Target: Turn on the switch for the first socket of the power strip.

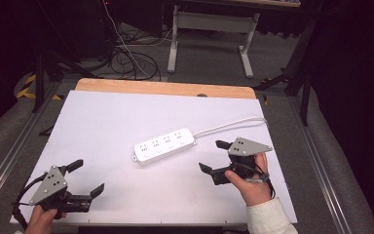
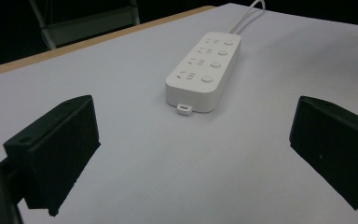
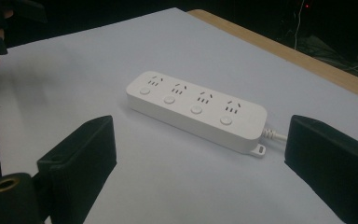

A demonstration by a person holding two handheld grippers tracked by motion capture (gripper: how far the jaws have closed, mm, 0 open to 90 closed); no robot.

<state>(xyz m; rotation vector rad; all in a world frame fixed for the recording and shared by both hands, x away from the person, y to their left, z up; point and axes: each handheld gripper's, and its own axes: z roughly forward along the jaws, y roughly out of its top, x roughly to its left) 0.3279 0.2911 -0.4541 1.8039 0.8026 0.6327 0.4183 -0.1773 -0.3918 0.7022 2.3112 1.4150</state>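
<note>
Two hand-held grippers are in our hands, and both stand with jaws wide apart, gripping nothing. Our left hand-held gripper [image 1: 84, 177] sits low at the near left corner of the bench [image 1: 102, 117], well apart from the power strip [image 1: 165, 145], which lies ahead of it and off to its right. Our right hand-held gripper [image 1: 215, 157] is much nearer: the strip lies just ahead of its jaws and slightly to the left, not touching them. In the left gripper view the strip [image 2: 204, 70] points end-on at us, its small mounting tab [image 2: 184, 109] toward the jaws, centred in the gap between them. In the right gripper view the strip [image 3: 196, 110] lies crosswise between the jaws, its four sockets and four round buttons facing up, and its cord [image 3: 275, 135] leaves at the end nearer the right-hand jaw. From above, the cord [image 1: 231, 125] runs away past the right hand-held gripper toward the far right edge of the bench. We judge that the strip lies flat and slantwise mid-bench so that either hand can reach it, and that the spread jaws are readied for a grasp across its narrow body; the right hand, being closer and square to its long side, seems the likelier to take it first.
</note>
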